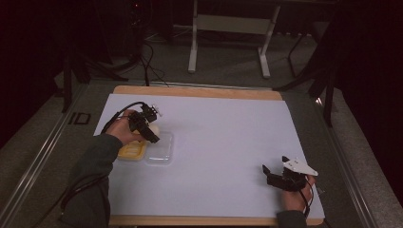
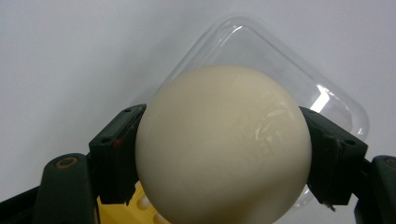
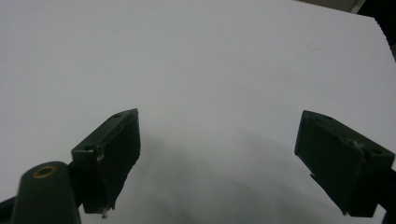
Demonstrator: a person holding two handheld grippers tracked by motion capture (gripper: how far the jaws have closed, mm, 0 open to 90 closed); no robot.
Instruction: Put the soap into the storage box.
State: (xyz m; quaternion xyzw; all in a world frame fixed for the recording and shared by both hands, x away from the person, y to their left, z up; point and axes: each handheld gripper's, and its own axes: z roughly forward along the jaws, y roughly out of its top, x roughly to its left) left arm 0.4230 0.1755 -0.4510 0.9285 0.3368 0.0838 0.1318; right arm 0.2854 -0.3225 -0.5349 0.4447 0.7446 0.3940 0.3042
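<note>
Left gripper view: the cream ball (image 2: 223, 144) is squeezed between the jaws and should be lowered gently into the clear tray (image 2: 327, 100), while the right gripper (image 3: 219, 158) is kept wide open, empty.

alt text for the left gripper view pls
The left claw grips a cream-white ball between its two black jaws, above a clear plastic lid lying on white paper. A corner of a yellow tray shows below the ball.
</note>
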